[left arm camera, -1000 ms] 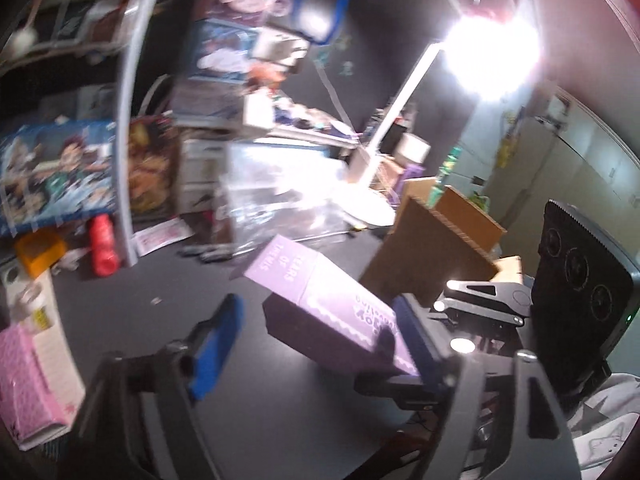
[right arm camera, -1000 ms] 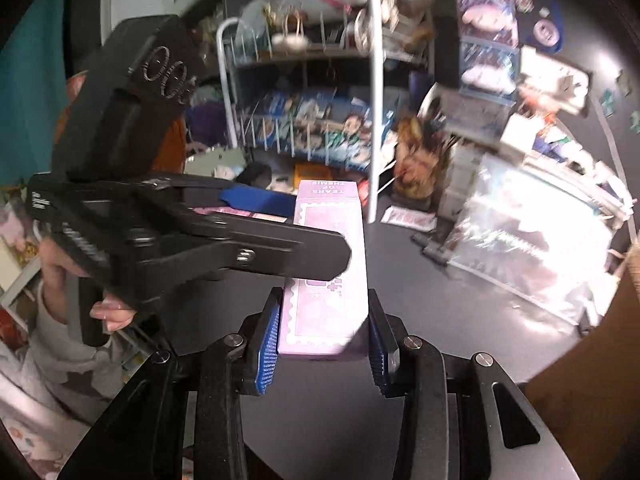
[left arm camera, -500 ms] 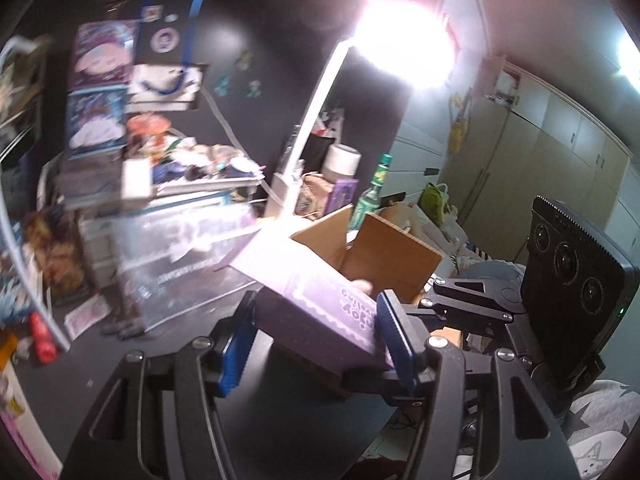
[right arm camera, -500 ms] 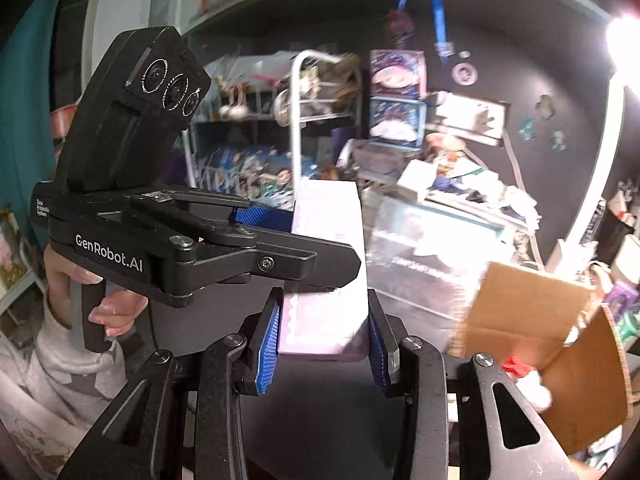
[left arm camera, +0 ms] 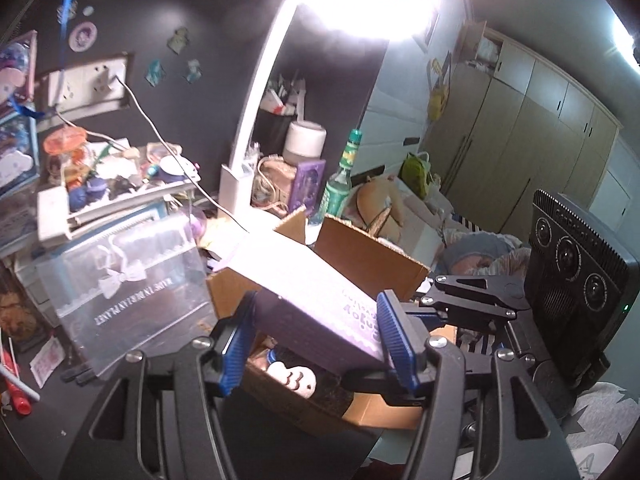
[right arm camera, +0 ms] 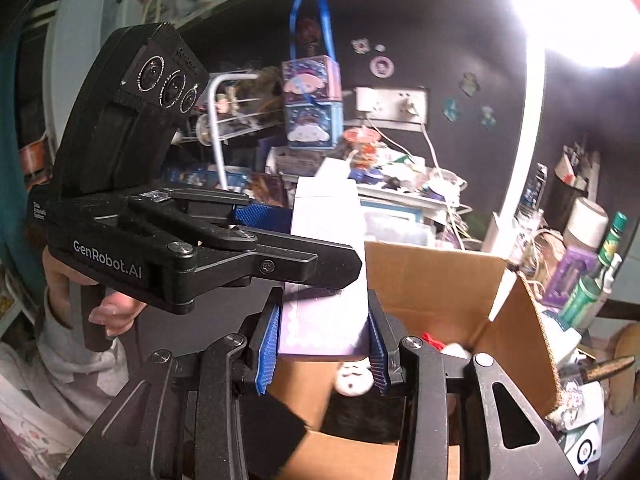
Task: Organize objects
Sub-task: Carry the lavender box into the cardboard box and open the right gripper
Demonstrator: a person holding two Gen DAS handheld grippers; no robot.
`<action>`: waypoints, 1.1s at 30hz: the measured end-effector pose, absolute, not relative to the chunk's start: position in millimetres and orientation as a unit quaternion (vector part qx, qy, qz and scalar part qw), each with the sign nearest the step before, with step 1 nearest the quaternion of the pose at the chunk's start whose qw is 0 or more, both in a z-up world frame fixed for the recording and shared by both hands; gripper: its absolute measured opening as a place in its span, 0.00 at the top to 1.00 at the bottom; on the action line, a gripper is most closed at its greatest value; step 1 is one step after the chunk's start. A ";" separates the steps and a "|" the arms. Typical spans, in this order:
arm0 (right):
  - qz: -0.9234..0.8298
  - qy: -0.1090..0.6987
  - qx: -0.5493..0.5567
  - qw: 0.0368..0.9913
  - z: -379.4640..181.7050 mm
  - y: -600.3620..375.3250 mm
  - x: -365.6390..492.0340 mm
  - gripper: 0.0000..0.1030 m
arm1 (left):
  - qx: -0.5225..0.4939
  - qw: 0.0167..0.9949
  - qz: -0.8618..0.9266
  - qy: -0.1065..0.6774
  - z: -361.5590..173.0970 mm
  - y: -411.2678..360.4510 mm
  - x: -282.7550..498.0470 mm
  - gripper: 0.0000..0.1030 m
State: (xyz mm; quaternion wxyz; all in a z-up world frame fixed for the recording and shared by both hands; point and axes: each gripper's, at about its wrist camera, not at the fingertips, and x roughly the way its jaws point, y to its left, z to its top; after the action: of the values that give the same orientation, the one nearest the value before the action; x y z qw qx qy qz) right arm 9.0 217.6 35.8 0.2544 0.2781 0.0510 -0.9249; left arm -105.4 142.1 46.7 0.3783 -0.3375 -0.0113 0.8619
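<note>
Left wrist view: left tool [left arm camera: 316, 340] was closed down on the long pale purple cardboard box [left arm camera: 304, 292], both blue ribbed pads [left arm camera: 394, 340] pressed to its sides. The purple box sat tilted, directly above the open brown cardboard carton [left arm camera: 372, 258], its far end up over the carton's back flaps. Inside the carton, below the purple box, a small white plush with a face [left arm camera: 292, 378]. Right tool [left arm camera: 472, 308] was just right of the carton, gripping the purple box's near end. Left of the carton, a clear plastic gift case with a white bow [left arm camera: 128, 280] on the dark worktop [left arm camera: 52, 412]. Behind the carton, a white desk lamp [left arm camera: 256, 112] and a green bottle [left arm camera: 340, 180].

Right wrist view: right tool [right arm camera: 322, 340] was clamped on the same purple box [right arm camera: 326, 248], pads tight on both sides. Left tool [right arm camera: 256, 236] gripped it from the left, further along, held by a hand [right arm camera: 108, 312]. The box hung over the carton's [right arm camera: 432, 280] left edge; white plush [right arm camera: 352, 378] inside, just below the tool. Green bottle [right arm camera: 592, 280] right of the carton.
</note>
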 end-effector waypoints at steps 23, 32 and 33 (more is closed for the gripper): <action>-0.934 0.057 0.297 0.192 26.5 250.9 -5.1 0.24 | -0.293 0.304 0.906 0.018 54.7 138.7 -86.9 0.00; -0.949 0.039 0.228 0.213 42.1 242.8 18.2 0.06 | -0.212 0.184 0.960 -0.003 70.4 94.4 -32.2 0.00; -0.950 0.038 0.221 0.215 43.7 242.1 20.0 0.06 | -0.200 0.156 0.967 -0.006 70.0 89.0 -24.9 0.00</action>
State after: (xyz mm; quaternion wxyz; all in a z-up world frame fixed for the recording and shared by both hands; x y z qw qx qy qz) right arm 20.0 242.1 43.7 0.2148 0.2215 0.0376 -0.9505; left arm -24.9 89.0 70.0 0.1564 -0.2005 -0.0063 0.9671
